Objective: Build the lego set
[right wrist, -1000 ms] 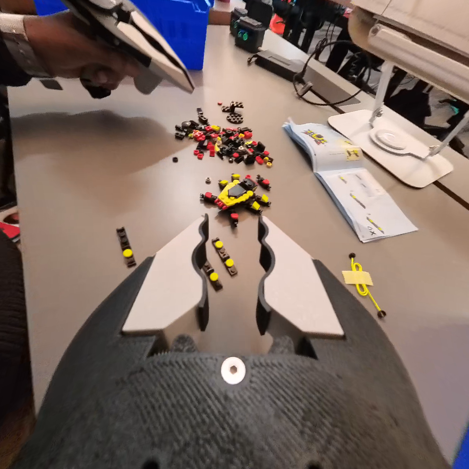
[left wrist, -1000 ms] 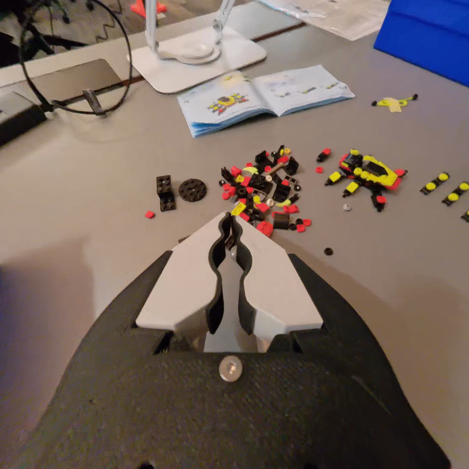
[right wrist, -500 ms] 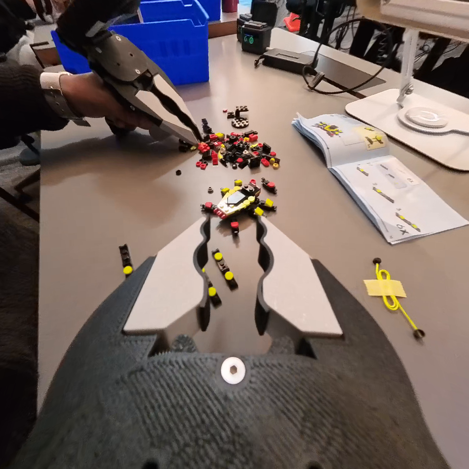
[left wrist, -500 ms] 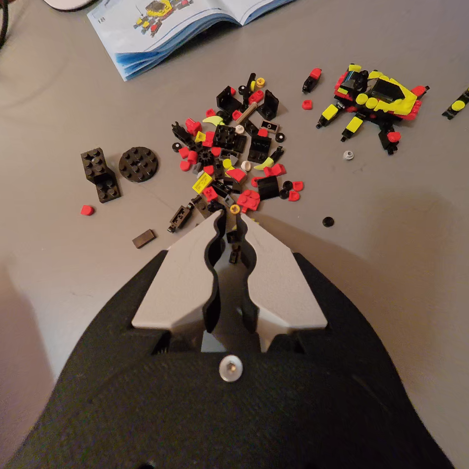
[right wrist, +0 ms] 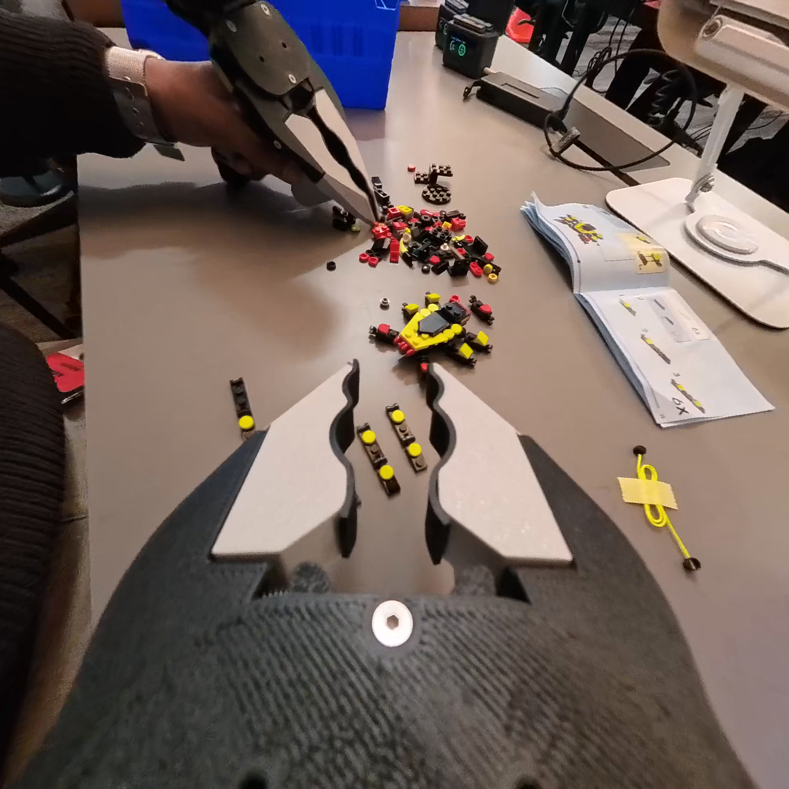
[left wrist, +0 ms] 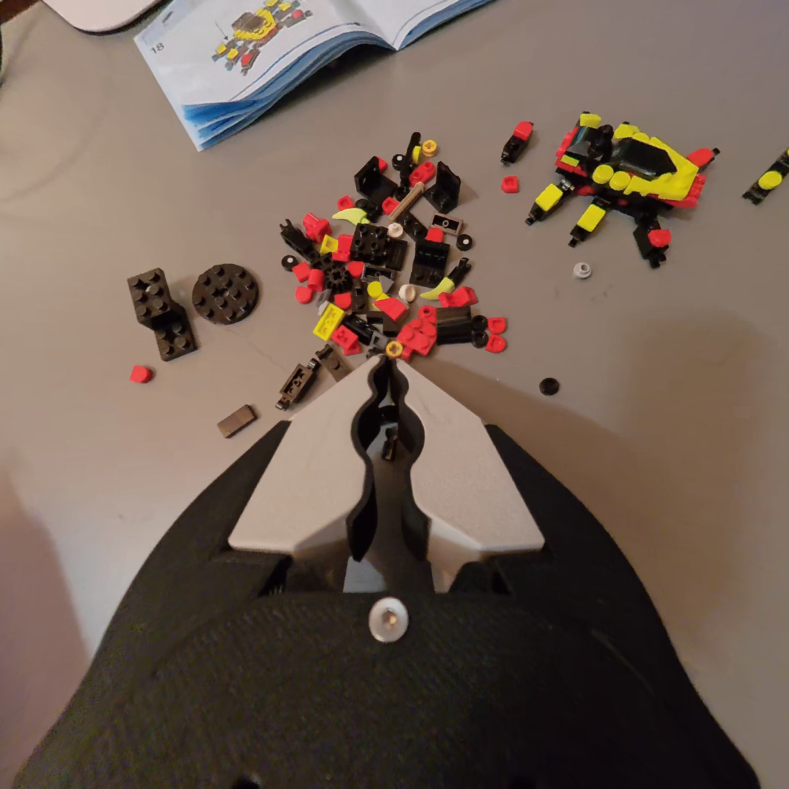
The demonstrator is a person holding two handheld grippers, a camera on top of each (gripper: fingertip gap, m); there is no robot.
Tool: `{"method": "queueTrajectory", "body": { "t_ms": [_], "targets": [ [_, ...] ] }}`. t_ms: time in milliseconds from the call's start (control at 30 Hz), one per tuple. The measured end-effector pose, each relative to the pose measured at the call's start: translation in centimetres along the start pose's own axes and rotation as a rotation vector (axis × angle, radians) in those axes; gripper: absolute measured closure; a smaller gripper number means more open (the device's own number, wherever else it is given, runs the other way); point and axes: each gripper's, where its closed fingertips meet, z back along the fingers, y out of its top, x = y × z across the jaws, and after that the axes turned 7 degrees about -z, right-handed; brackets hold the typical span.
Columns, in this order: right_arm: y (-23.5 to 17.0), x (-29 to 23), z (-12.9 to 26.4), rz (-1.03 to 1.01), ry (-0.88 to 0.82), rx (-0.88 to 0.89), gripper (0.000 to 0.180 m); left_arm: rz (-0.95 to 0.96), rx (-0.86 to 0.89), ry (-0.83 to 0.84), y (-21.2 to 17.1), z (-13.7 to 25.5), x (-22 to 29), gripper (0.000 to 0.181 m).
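A pile of small red, black and yellow lego pieces (left wrist: 384, 273) lies on the grey table (left wrist: 128, 205); it also shows in the right wrist view (right wrist: 431, 243). My left gripper (left wrist: 385, 362) is shut, with its tips down at the near edge of the pile beside a small yellow ring (left wrist: 393, 348); I see nothing held. It also shows in the right wrist view (right wrist: 375, 221), held by a hand. The part-built yellow, black and red model (left wrist: 632, 170) sits right of the pile. My right gripper (right wrist: 393, 369) is open and empty above two black strips with yellow studs (right wrist: 380, 457), just short of the model (right wrist: 431, 331).
An open instruction booklet (left wrist: 299, 55) lies beyond the pile. A black round plate (left wrist: 225, 293) and stacked black bricks (left wrist: 160, 311) sit left of it. A third strip (right wrist: 241, 405), a taped yellow string (right wrist: 649, 495), a lamp base (right wrist: 717, 239) and a blue bin (right wrist: 350, 55) are around. My right fingertips sit around 20 cm from my left ones. My left tips are roughly 9 cm from the black round plate (left wrist: 225, 293). The right camera catches it too, in the right wrist view (right wrist: 434, 191).
My left gripper has come down and forward from above the table to the near edge of the pile, staying nearly closed. My right gripper has stayed open over the two strips.
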Motion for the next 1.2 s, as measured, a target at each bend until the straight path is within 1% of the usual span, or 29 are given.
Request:
{"method": "queueTrajectory", "body": {
  "t_ms": [67,133,267,333,400,567,667,767,867,967,1067,1200],
  "targets": [
    [0.1,-0.2,0.3,0.01,-0.001,0.005,0.15,-0.002,0.005,0.016,0.1,0.4,-0.4,0.181],
    [0.2,-0.3,0.5,0.024,-0.01,0.006,0.15,0.031,0.047,0.015,0.6,1.0,-0.7,0.181],
    [0.3,-0.3,0.7,0.048,-0.025,0.005,0.15,0.18,0.152,-0.039,1.8,2.1,-1.3,0.181],
    [0.2,-0.3,0.7,0.052,-0.023,0.001,0.15,0.259,0.186,-0.057,1.9,2.4,-2.0,0.181],
    [0.1,-0.4,0.6,0.054,-0.018,-0.003,0.15,0.297,0.19,-0.039,1.4,2.4,-2.8,0.181],
    [0.0,-0.7,0.5,0.062,-0.014,-0.012,0.15,0.271,0.168,-0.003,0.9,1.8,-3.2,0.181],
    [-0.1,-0.8,0.3,0.063,-0.013,-0.016,0.15,0.201,0.145,0.028,1.1,1.4,-2.9,0.18],
    [0.0,-1.0,0.1,0.055,-0.004,-0.016,0.151,0.133,0.146,0.053,2.3,0.5,-2.6,0.18],
    [-0.2,-1.3,-0.2,0.048,0.012,-0.022,0.15,0.108,0.111,0.017,3.0,-0.8,-1.7,0.178],
    [-0.3,-1.5,-0.3,0.048,0.02,-0.027,0.15,0.114,0.062,-0.005,2.9,-1.8,-1.1,0.176],
    [-0.3,-1.3,-0.2,0.05,0.013,-0.026,0.15,0.139,0.042,-0.022,2.8,-2.2,-0.8,0.178],
    [-0.4,-1.2,-0.2,0.038,0.014,-0.026,0.15,0.162,0.032,-0.054,2.7,-2.4,-0.3,0.175]
  ]
}}
